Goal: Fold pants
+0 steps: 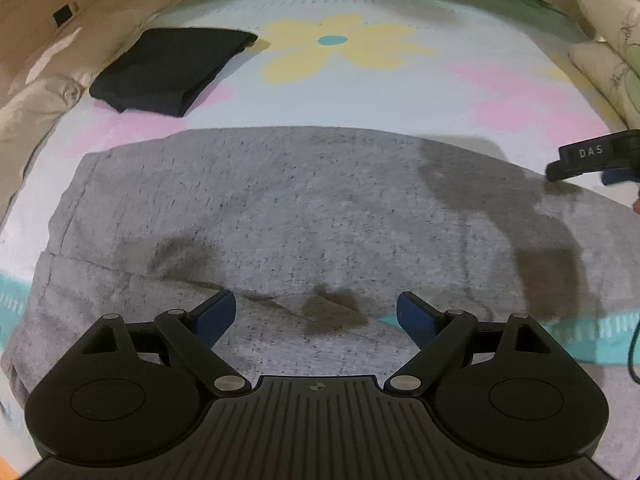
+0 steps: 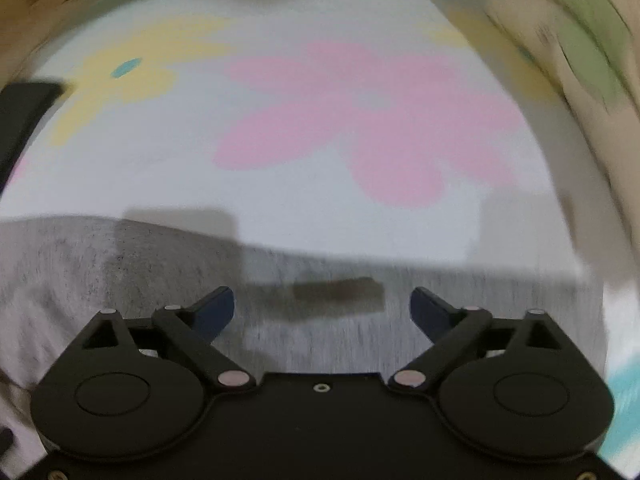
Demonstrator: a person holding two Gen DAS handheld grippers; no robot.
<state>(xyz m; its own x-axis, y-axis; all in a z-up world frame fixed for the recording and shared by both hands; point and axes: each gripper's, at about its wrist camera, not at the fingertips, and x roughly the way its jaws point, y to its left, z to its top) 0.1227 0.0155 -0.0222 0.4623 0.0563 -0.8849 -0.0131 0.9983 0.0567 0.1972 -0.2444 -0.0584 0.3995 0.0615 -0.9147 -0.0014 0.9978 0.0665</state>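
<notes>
The grey pants [image 1: 304, 216] are laid flat across the near part of the flowered bedsheet [image 1: 360, 92], already doubled into a broad band (judging by the layered edge at the left). Further folding appears to be left. The left gripper [image 1: 316, 312] and right gripper [image 2: 322, 308] are held above the cloth, fingers spread, nothing clamped. A folded black garment [image 1: 168, 68] is seen near the far left corner.

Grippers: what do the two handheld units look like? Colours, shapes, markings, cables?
Both match: the left gripper and right gripper have matte black bodies, two round discs at the base, angled linkage arms with silver pivot pins, and dark blue finger pads. The left's base plate is ribbed. In the left wrist view, the right's finger reads "DAS" in white; a thin dark cable hangs below.
</notes>
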